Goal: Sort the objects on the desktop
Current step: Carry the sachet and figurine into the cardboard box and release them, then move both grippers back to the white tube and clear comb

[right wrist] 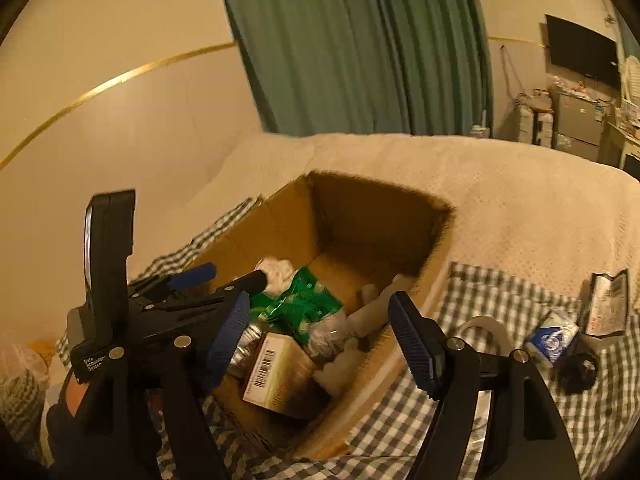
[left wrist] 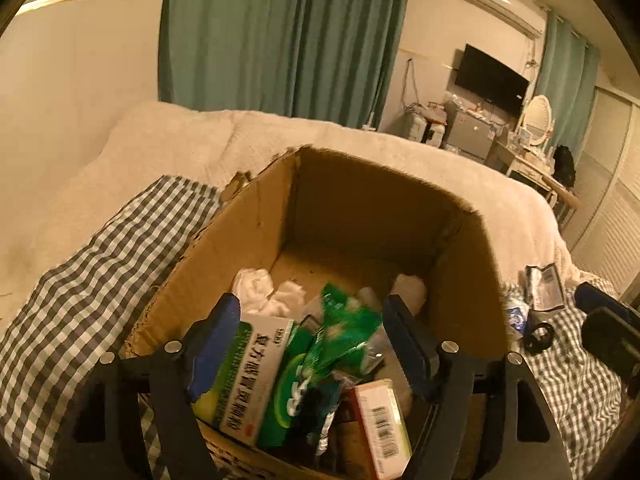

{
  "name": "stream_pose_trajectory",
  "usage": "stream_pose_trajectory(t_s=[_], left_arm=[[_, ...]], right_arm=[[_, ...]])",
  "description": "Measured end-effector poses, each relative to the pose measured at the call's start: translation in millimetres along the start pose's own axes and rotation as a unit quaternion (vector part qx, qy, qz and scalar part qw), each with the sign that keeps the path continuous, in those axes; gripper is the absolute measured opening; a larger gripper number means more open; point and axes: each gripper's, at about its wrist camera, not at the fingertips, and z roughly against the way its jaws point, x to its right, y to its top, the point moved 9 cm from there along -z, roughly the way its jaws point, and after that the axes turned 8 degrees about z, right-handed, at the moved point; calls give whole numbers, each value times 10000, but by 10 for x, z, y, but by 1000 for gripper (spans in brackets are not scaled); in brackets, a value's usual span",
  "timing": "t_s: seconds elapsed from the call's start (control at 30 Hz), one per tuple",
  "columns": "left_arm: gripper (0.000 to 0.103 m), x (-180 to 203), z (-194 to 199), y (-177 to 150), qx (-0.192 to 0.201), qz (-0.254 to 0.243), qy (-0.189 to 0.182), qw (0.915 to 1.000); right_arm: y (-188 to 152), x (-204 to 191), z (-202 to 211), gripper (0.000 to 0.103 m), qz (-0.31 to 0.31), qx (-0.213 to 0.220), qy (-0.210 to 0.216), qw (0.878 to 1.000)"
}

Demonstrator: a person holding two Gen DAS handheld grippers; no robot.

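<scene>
Inside the cardboard box (left wrist: pixel 256 236) on the bed we find a medicine box (left wrist: pixel 244 376), green packets (left wrist: pixel 344 332) and tissues already sorted, both grippers' jaws wide and empty, while we judge a blue-white packet (right wrist: pixel 554 340), dark pouch (right wrist: pixel 608 304) and black ring (right wrist: pixel 580 372) near the bed's right edge outstanding.

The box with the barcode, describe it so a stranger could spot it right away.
Find the open cardboard box on the checked cloth. At its near end lies a small carton. Alone among the green packets and white tissues, it shows a barcode label.
</scene>
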Motion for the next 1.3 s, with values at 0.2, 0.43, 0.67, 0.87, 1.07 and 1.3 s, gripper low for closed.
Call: stream_pose_trajectory(t_s=[0.2, 0.43, 0.67, 0.87, 1.07, 1.3], left_arm=[[80, 623, 218, -88, 84, -475, -761, 9959], [81, 1653, 269, -607, -453, -1126, -1779, 9765], [81, 2167, -133, -1327, -1202, -1758, -1957, 9573], [81, 2195, -615, -1804, -1760, -2284, -1472, 9461], [62, 2220, -988, -1999, -2166, -2421, -1319, 9365], [29, 2245, -1011, -2136, -2273, -2693, -1331, 9263]], right_arm=[[-351, 631, 624, 74, -251, 32, -843, 9961], [-1084, 1604, 1348, 74, -1105, -247, -1911, 9750], [-1345, 1859, 1426, 74, -1499, -306, -1901, 9698], [-1503, 1856, 1348, 74, -1473, -347, -1695, 9738], [-1649, 1910, 1318, 74, -1608, -339, -1528, 9745], [-1774, 2032, 1324, 74, -1833, -330, -1479, 9713]])
